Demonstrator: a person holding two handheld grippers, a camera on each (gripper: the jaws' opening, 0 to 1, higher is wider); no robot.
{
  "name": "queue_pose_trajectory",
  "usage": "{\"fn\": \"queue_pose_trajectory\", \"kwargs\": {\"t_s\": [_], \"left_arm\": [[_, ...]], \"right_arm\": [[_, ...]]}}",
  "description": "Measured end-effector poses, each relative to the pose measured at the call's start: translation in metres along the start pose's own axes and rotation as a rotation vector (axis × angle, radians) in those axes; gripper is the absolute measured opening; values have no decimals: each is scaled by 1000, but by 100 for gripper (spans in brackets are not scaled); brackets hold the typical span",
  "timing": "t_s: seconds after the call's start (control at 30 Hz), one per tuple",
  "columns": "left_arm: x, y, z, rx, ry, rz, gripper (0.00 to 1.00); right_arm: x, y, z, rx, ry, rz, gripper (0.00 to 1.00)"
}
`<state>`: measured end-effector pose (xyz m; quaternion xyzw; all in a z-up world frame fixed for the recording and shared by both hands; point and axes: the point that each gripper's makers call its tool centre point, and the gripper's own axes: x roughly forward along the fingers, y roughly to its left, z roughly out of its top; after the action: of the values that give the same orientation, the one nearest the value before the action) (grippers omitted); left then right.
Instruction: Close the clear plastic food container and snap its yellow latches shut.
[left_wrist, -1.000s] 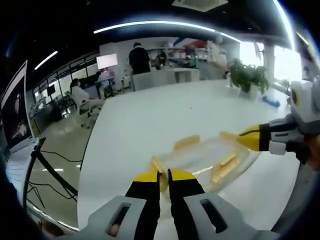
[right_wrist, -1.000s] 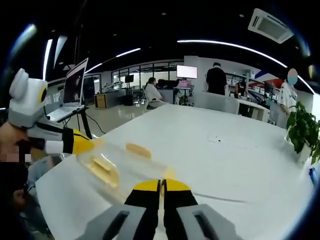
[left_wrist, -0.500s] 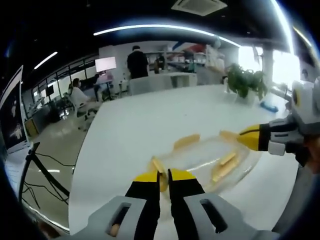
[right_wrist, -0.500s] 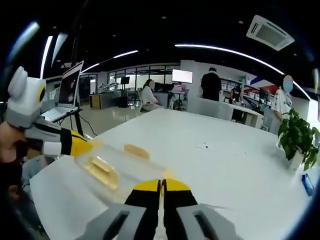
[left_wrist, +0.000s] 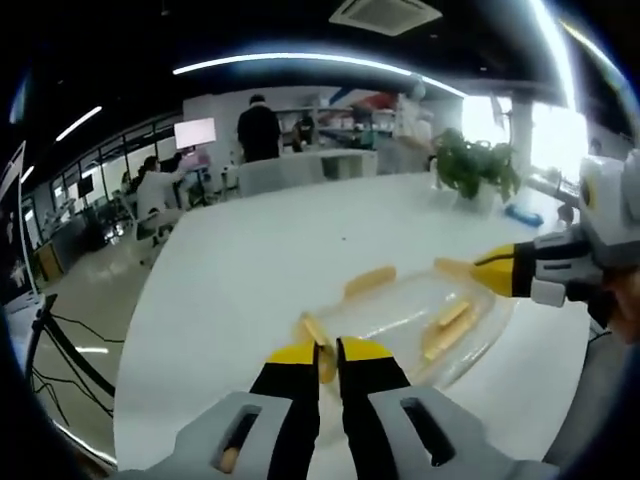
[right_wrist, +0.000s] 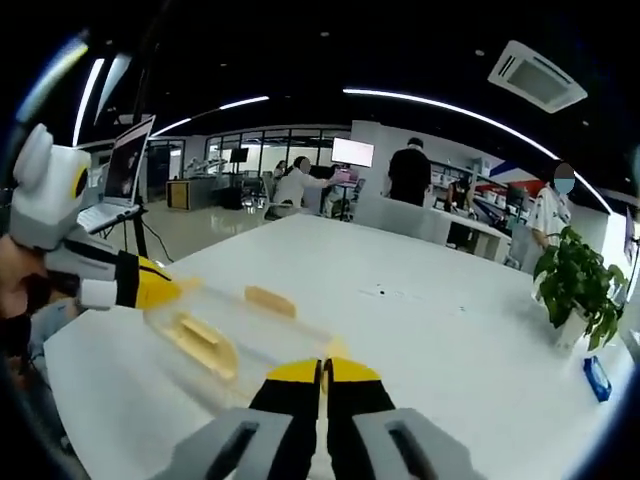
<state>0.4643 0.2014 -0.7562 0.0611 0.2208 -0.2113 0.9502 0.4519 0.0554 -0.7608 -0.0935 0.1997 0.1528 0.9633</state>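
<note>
At lower centre of the left gripper view, my left gripper (left_wrist: 329, 350) has its yellow-tipped jaws pressed together, seemingly pinching a yellow latch (left_wrist: 316, 334) at the near end of the clear plastic food container (left_wrist: 420, 322). Whether the pads truly clamp the latch or merely meet over it cannot be told. The container lies on the white tabletop (left_wrist: 250, 270), directly ahead of these jaws and stretching toward the right middle of the frame; its long axis runs from my left gripper to my right gripper (left_wrist: 490, 276), which enters from the right edge and meets the far end.

At lower centre of the right gripper view, my right gripper (right_wrist: 322, 369) likewise shows jaws closed together at the opposite end, a small yellow tab just past the tips. From here the container (right_wrist: 235, 330) extends toward the left middle, where the left gripper (right_wrist: 160, 288) touches it. Each gripper is thus nearest its own end latch.

Material and form: the container is thin, transparent, glossy plastic, shallow and oblong with rounded corners; the latches are opaque pale yellow, flat, bar-shaped. One side latch (left_wrist: 371, 281) juts outward over the tabletop, so I judge it not yet snapped. The tabletop is smooth and matte white.
</note>
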Motion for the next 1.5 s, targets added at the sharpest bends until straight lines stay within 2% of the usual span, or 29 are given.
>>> {"fn": "queue_pose_trajectory", "kwargs": {"t_s": [0.33,0.73,1.03,1.5], "left_arm": [[8,-20,0,6,6,-35,2],[23,-48,8,39,-4,-87,3],[33,-69,6,51,9,-120,3],[43,-93,9,80,7,-159,4]], "right_arm": [[-9,-16,-11,-4,16,-26,0],[-12,-48,-18,2,27,-73,0],[-21,-67,-27,20,43,-108,0],[-27,-92,-31,28,44,-147,0]]}}
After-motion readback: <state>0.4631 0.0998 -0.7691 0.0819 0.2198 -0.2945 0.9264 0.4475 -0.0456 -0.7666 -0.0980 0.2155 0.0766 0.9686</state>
